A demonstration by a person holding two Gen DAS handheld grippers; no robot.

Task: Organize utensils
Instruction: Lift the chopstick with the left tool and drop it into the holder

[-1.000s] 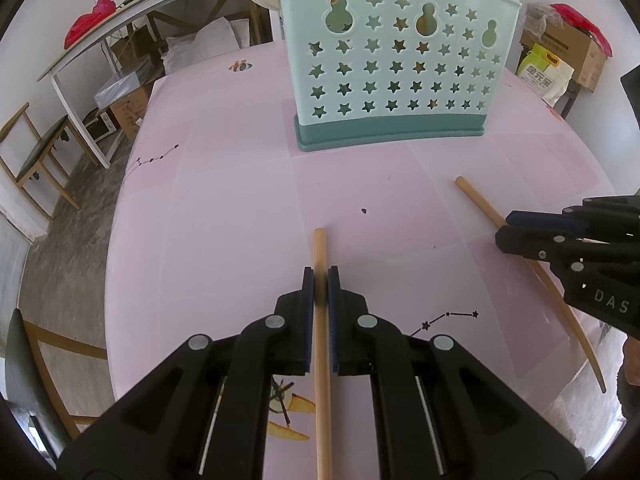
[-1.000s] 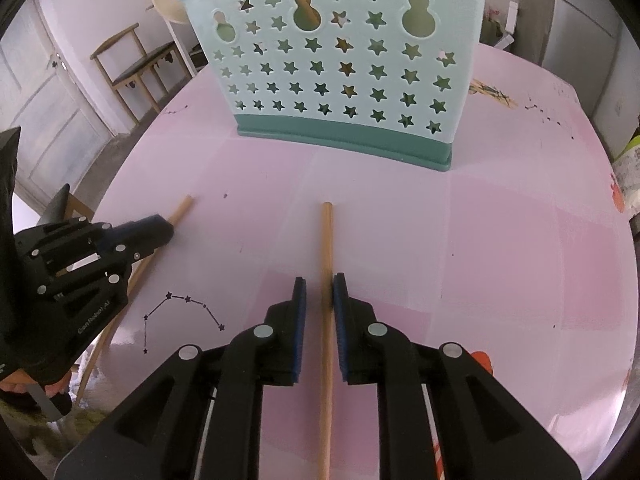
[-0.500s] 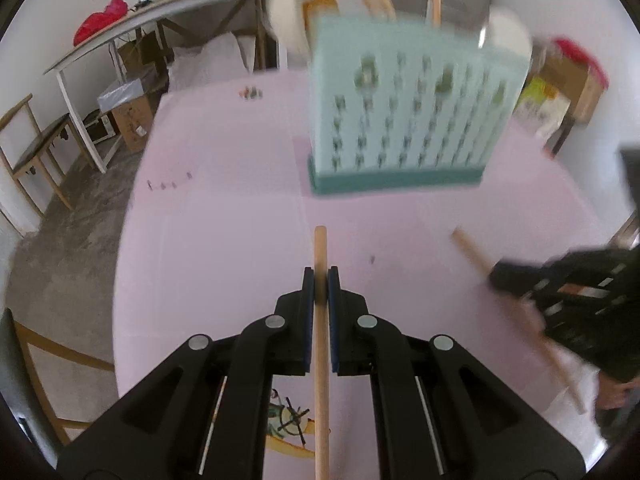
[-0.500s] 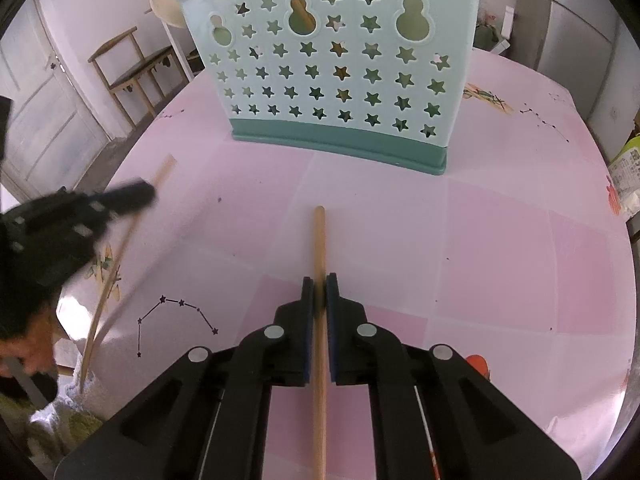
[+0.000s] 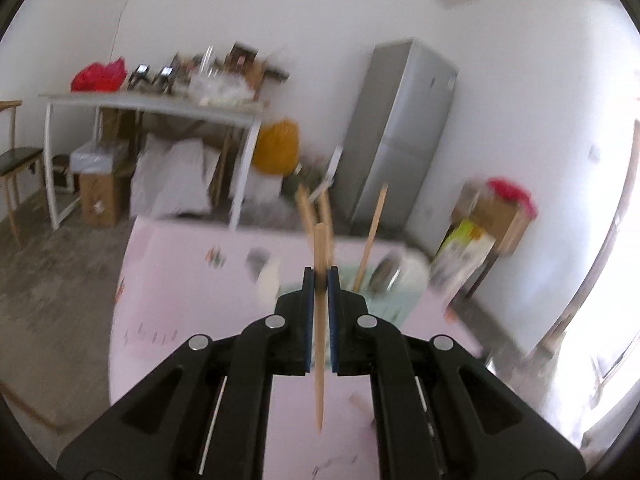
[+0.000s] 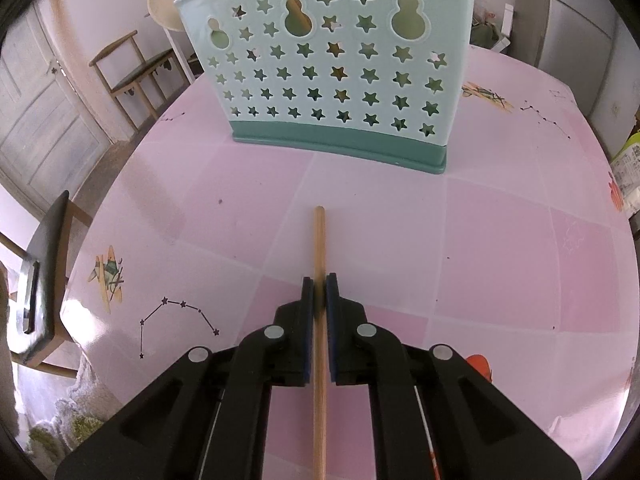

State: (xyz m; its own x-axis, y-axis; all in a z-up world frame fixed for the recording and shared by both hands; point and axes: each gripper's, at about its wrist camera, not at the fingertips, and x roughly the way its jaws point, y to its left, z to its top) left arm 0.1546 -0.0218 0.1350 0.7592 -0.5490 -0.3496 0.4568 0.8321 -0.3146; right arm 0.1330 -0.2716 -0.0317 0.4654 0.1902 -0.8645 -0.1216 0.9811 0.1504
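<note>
My left gripper (image 5: 320, 276) is shut on a wooden chopstick (image 5: 320, 344), held high above the pink table (image 5: 180, 300). Its blunt end sticks up past the pads. Beyond it, blurred, lies the top of the mint utensil holder (image 5: 394, 306) with several chopsticks (image 5: 372, 236) standing in it. In the right wrist view my right gripper (image 6: 319, 284) is shut on a second chopstick (image 6: 319, 236) that lies on the pink table (image 6: 500, 240), pointing at the mint star-punched holder (image 6: 336, 76) standing upright a short way ahead.
A chair back (image 6: 44, 280) stands at the table's left edge, another wooden chair (image 6: 132, 68) behind the holder. A cluttered white side table (image 5: 152, 104), a grey fridge (image 5: 396, 128) and cardboard boxes (image 5: 496, 216) line the far wall. A yellow-green bag (image 6: 628, 168) sits right.
My left gripper has lifted its chopstick off the table and tilted up toward level, leaving the right wrist view. The right gripper's jaws closed onto its chopstick and stayed in place.
</note>
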